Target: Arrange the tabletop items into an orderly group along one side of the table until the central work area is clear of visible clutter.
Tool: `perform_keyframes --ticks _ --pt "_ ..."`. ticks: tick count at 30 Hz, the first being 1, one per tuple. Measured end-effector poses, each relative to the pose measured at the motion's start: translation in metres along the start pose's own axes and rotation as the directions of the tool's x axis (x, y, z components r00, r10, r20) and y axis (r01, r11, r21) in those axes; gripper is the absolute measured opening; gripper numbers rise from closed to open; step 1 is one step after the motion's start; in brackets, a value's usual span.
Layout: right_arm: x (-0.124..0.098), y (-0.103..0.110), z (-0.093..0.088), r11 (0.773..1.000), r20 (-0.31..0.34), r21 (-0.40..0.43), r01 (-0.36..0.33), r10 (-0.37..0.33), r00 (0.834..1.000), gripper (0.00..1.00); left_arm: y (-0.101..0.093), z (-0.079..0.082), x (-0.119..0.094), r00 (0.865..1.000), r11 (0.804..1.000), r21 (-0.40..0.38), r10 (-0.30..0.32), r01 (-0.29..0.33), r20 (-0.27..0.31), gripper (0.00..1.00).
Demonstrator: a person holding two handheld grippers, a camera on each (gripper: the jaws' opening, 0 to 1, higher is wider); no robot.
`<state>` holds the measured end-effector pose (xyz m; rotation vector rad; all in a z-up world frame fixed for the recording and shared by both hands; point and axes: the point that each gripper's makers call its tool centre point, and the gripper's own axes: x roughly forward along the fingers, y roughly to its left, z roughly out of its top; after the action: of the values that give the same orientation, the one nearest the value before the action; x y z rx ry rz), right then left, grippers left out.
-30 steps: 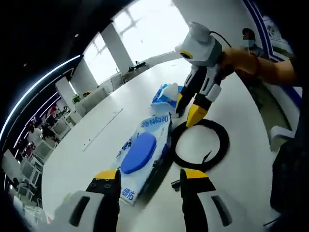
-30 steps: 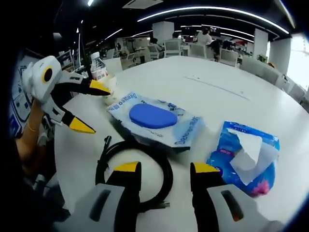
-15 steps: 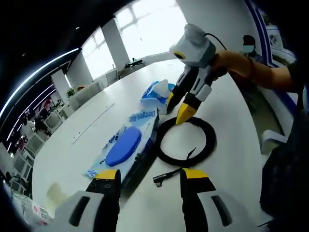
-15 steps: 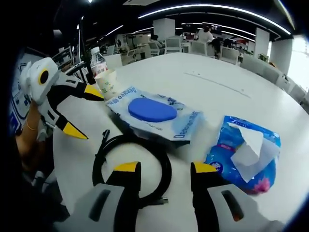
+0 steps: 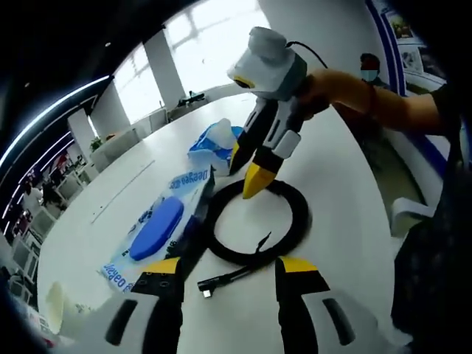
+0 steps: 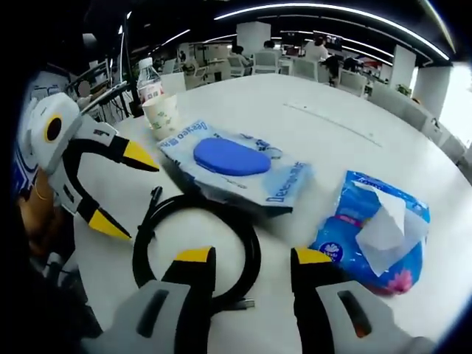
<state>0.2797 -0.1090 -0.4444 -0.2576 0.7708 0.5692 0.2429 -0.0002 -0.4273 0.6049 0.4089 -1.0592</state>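
Note:
A black cable coil point(image 5: 301, 221) lies on the white table point(image 5: 346, 184), its plug end between my left gripper's point(image 5: 230, 269) open jaws. My right gripper point(image 5: 245, 171), held by a hand, hovers open over the coil's far side, next to a blue tissue pack point(image 5: 210, 144). A wipes pack with a blue lid point(image 5: 158, 228) lies left of the coil. In the right gripper view the coil point(image 6: 141, 247) sits just ahead of my right gripper point(image 6: 253, 259). The left gripper point(image 6: 131, 195) is open at the coil's left edge. The wipes pack point(image 6: 232, 166) and tissue pack point(image 6: 376, 236) lie beyond.
A paper cup point(image 6: 162, 116) and a water bottle point(image 6: 150, 85) stand near the table edge behind the wipes. The cup point(image 5: 53, 317) also shows at lower left. The table point(image 6: 332, 118) stretches bare far beyond the packs. Office chairs and people are in the background.
The left gripper has come closer to the coil's plug end, which now lies between its jaws. The right gripper stays open over the coil. Nothing has been grasped.

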Motion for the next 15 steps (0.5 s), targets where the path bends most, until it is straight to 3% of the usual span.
perform_keyframes --ticks 7,9,15 --pt "0.003 0.001 -0.002 1.0 -0.008 -0.008 -0.002 0.002 1.0 0.39 -0.005 0.0 0.007 1.0 1.0 -0.024 0.002 -0.002 0.001 0.49" --pt "0.005 0.001 -0.003 1.0 -0.015 -0.008 -0.001 0.001 1.0 0.38 -0.009 -0.003 0.011 1.0 1.0 -0.01 -0.005 0.005 -0.022 0.49" --pt "0.007 0.004 -0.009 1.0 -0.026 -0.008 0.0 0.0 1.0 0.33 -0.024 -0.001 0.018 0.997 0.994 -0.07 -0.083 0.082 -0.006 0.49"
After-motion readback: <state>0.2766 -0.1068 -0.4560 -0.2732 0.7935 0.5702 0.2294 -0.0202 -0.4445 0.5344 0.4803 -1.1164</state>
